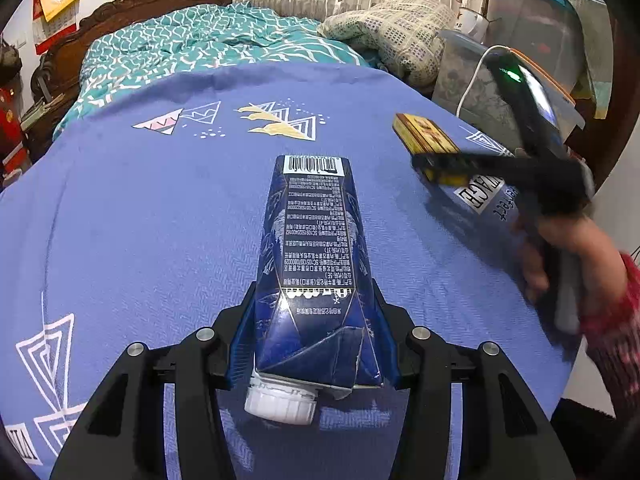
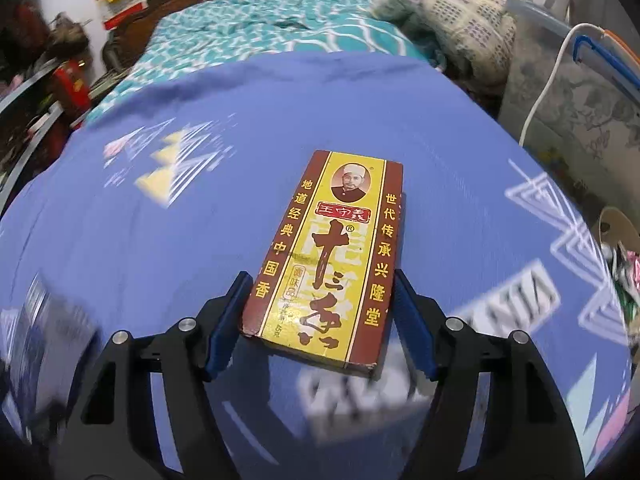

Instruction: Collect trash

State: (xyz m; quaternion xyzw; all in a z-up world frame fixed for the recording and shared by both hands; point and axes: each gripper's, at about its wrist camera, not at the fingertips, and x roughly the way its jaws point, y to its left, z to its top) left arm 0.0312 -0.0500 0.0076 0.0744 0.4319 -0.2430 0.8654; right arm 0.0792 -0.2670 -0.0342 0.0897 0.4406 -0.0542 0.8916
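With the left gripper (image 1: 316, 344) clamped on the milk carton (image 1: 314, 264) and the right gripper (image 2: 318, 320) with jaws apart astride the spice box (image 2: 332, 256) mid-bed, pickup is under way; next, close right.

- Dark blue drink carton (image 1: 316, 264): dented, white screw cap, lying flat on the blue bedspread.
- Yellow-and-brown spice box (image 2: 328, 260): flat, printed face up, well apart to the carton's right.

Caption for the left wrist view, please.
Left hand-held gripper clamps a dark blue carton over the blue bedspread while the right hand-held gripper reaches the yellow-brown box.
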